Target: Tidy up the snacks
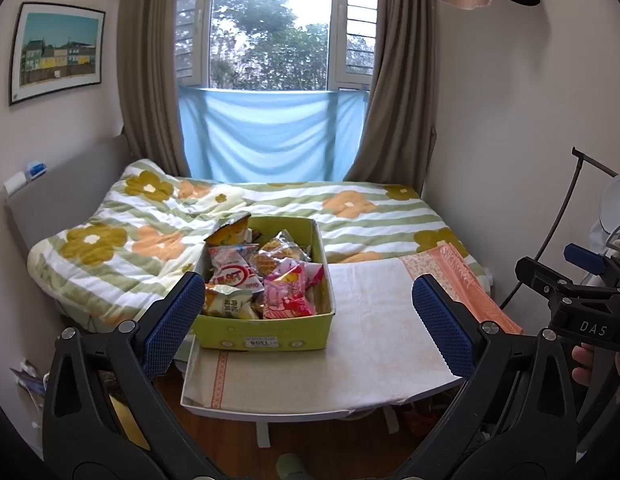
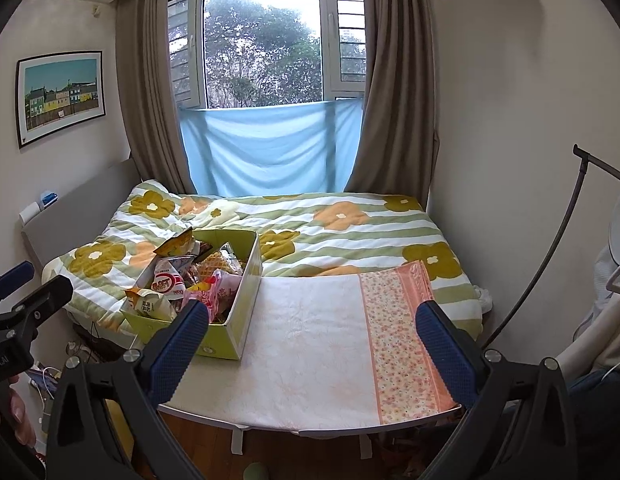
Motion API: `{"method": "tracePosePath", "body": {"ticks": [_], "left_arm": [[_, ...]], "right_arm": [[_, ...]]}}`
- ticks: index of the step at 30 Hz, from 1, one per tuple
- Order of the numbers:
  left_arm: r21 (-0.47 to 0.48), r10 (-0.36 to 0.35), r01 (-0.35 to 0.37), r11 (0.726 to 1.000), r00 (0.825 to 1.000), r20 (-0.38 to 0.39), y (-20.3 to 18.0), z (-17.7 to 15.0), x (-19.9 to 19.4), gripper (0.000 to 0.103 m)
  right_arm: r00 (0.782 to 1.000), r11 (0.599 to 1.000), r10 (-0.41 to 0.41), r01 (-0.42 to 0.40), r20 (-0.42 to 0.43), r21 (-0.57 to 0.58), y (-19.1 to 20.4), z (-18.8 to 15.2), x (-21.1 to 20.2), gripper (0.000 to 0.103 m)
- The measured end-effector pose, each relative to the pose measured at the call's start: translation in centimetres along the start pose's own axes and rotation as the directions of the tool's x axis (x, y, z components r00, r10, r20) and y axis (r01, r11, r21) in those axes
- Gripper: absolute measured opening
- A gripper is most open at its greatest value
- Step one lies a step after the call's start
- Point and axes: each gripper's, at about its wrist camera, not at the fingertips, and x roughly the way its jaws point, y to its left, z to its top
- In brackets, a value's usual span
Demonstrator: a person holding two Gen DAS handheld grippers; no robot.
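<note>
The left gripper (image 1: 310, 316) has its fingers spread wide and holds nothing. The green box (image 1: 265, 334) full of snack bags (image 1: 287, 294) sits on the small table (image 1: 374, 344), just past the left finger (image 1: 173, 320). The right gripper (image 2: 314, 340) is spread wide too, with nothing in it. Bare cloth lies between its fingers.

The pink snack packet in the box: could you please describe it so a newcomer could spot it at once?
On the cloth-covered table before the bed stands a yellow-green box of snacks. The pink packet lies at its near right corner, the only bright pink wrapper among orange, white and yellow ones.
</note>
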Motion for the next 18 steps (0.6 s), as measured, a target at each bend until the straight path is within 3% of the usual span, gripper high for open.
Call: {"method": "tracePosePath", "body": {"ticks": [18], "left_arm": [[-0.005, 0.006, -0.006, 1.0, 1.0, -0.008, 0.08, -0.1, 0.21, 0.103]], "right_arm": [[1.0, 1.0, -0.007, 0.007, -0.009, 0.002, 0.05, 0.15, 0.23, 0.103]]}}
